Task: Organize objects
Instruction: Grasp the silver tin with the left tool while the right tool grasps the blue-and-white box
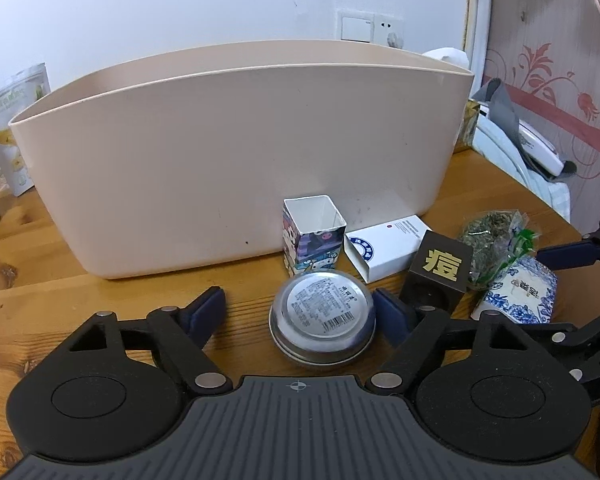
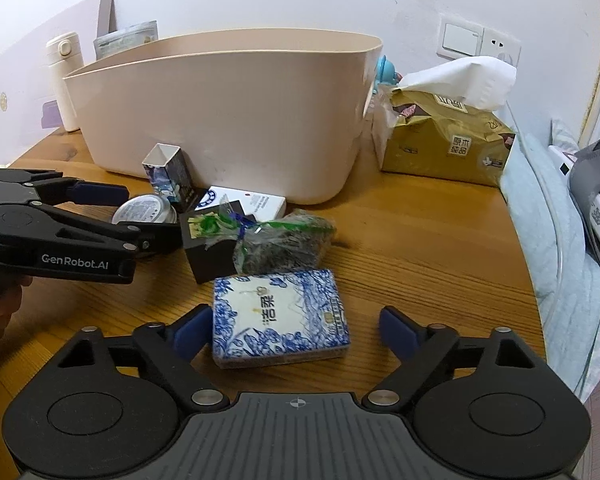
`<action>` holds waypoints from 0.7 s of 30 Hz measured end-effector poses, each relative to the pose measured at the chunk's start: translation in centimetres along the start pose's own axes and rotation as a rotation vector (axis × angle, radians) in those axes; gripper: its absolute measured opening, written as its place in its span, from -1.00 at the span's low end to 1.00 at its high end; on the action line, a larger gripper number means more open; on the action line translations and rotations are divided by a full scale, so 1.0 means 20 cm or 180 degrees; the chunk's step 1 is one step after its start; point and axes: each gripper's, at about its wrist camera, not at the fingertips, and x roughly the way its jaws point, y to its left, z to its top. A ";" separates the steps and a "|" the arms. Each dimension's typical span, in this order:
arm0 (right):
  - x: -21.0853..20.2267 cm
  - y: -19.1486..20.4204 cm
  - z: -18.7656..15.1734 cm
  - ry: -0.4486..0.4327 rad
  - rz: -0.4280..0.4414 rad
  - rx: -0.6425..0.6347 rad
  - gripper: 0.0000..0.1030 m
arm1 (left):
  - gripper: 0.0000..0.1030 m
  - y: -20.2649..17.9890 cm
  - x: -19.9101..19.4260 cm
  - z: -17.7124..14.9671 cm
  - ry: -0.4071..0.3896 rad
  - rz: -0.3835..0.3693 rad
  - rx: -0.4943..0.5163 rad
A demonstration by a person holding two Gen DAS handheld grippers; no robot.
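The left gripper (image 1: 300, 312) has its jaws spread wide around a round metal tin (image 1: 323, 318) at lower centre of the left wrist view, the right pad just beside it. The right gripper (image 2: 296, 330) is likewise spread around a blue-and-white tissue pack (image 2: 280, 318), its left pad touching or almost touching the pack. A beige plastic bin (image 1: 236, 160) fills the middle of both views on the wooden table (image 2: 420, 248). In front of it stand a cartoon-printed box (image 1: 314, 236), a white carton (image 1: 388, 246), a black box (image 1: 440, 276) and a bag of dried herbs (image 2: 284, 244).

Wooden table (image 2: 420, 240) — bin (image 2: 228, 120), tin (image 1: 324, 314).
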 end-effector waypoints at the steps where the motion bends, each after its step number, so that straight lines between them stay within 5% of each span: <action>1: 0.00 0.01 0.00 -0.0012 0.0005 -0.0004 0.51 | 0.51 0.00 0.00 0.00 -0.0002 0.0000 0.0001; 4: -0.02 0.04 0.00 -0.0032 0.0029 -0.0040 0.25 | 0.28 0.01 -0.01 0.00 -0.0023 -0.0013 0.0012; 7: -0.03 0.05 0.00 -0.0036 0.0002 -0.0045 0.22 | 0.08 0.01 -0.03 0.00 -0.0031 -0.0033 0.0033; 21: -0.08 0.11 -0.01 -0.0050 -0.0033 -0.0048 0.22 | 0.08 0.11 -0.15 -0.07 0.0093 0.0023 -0.0037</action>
